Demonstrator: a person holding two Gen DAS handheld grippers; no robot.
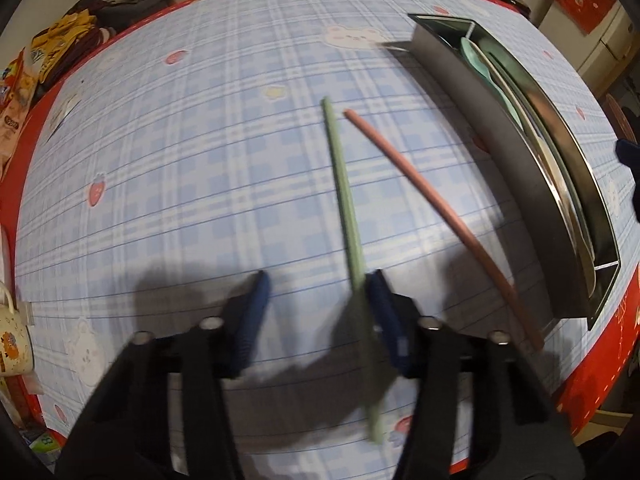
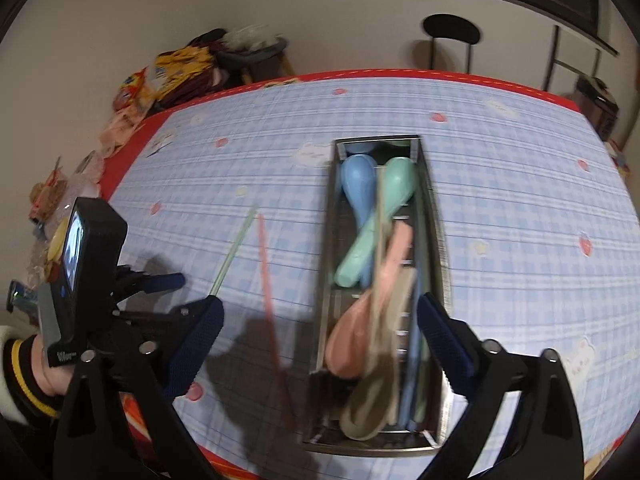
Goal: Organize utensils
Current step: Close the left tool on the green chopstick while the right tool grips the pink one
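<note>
Chopsticks are being sorted; the green chopstick is being framed by the left gripper, fingers wide apart; it should be pinched mid-stick; the right gripper is being held wide apart, gripping nothing, over the metal tray.

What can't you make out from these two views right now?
- Green chopstick: left view, motion blur hides whether the left tongs touch it.
- Pink chopstick: near end blurred.
- Metal tray contents: right view, blurred overlapping spoons, count unclear.
- Right tongs: open, empty.
</note>
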